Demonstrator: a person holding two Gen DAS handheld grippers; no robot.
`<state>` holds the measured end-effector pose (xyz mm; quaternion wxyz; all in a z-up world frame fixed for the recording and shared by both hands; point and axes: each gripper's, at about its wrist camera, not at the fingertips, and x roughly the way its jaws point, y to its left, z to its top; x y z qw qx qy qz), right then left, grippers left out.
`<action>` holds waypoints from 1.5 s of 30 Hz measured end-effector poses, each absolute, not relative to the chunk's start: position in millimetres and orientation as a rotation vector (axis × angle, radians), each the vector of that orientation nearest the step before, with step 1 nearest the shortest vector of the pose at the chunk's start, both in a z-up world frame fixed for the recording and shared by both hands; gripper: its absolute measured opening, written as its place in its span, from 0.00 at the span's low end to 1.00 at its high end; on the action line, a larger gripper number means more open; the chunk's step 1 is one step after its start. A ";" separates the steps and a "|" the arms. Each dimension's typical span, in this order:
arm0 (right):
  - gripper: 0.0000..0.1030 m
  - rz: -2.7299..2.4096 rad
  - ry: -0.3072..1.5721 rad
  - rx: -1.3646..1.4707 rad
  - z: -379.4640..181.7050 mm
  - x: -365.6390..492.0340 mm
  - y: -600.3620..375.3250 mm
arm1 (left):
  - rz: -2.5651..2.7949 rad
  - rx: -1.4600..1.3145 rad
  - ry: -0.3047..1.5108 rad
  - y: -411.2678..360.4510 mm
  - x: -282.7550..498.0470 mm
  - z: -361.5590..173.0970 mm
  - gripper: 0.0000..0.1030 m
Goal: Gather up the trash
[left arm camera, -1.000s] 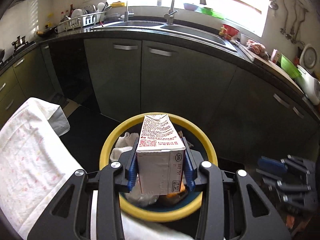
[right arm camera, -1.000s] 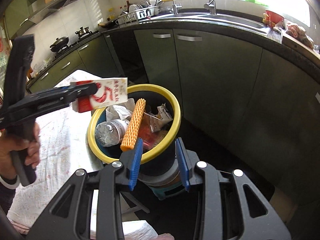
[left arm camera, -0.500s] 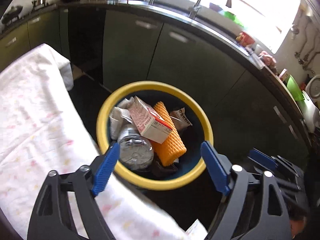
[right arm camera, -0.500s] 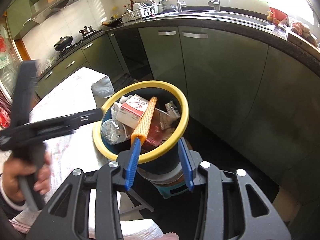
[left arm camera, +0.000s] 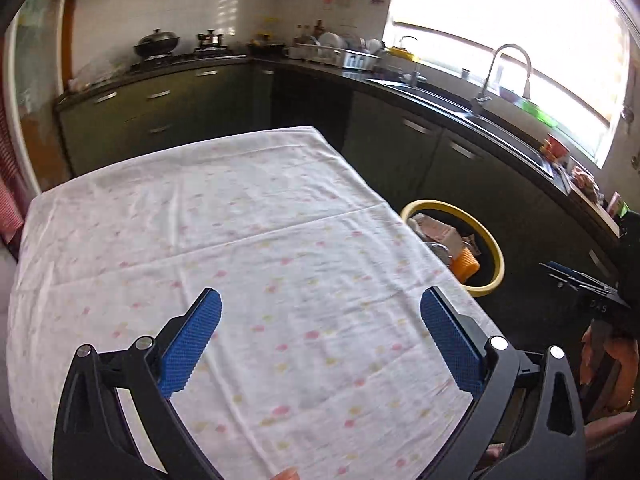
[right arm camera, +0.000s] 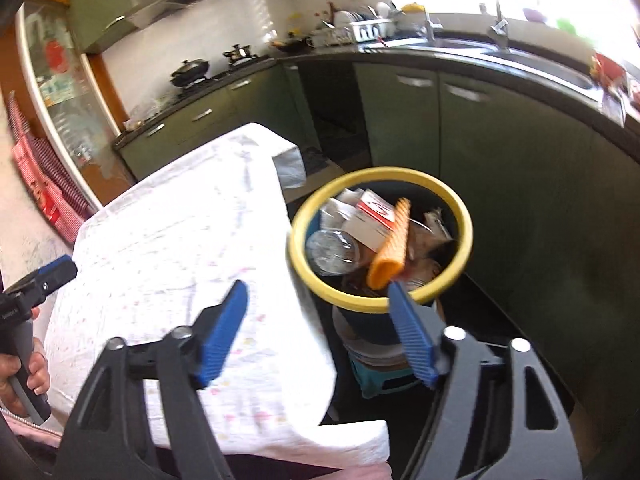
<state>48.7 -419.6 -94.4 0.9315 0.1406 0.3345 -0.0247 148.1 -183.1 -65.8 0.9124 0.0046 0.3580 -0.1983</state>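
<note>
Left tongs (left arm camera: 320, 344) gape wide and empty above the cloth-covered worktop (left arm camera: 224, 240), having swung away from the yellow-rimmed bin (right arm camera: 380, 236). Right tongs (right arm camera: 316, 332) also wide. The carton (right arm camera: 370, 220), print unreadable, lies inside the bin beside the orange corrugated piece (right arm camera: 392, 256).

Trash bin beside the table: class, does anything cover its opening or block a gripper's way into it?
Nothing visible does. The trash bin has no lid; its yellow rim is open, with the carton, bottle and orange piece inside. Both grippers are empty, jaws open.
</note>
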 end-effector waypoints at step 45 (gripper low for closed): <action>0.94 -0.024 0.500 0.067 -27.6 -15.1 -321.1 | -0.102 -0.012 0.496 -21.2 3.8 -3.3 0.96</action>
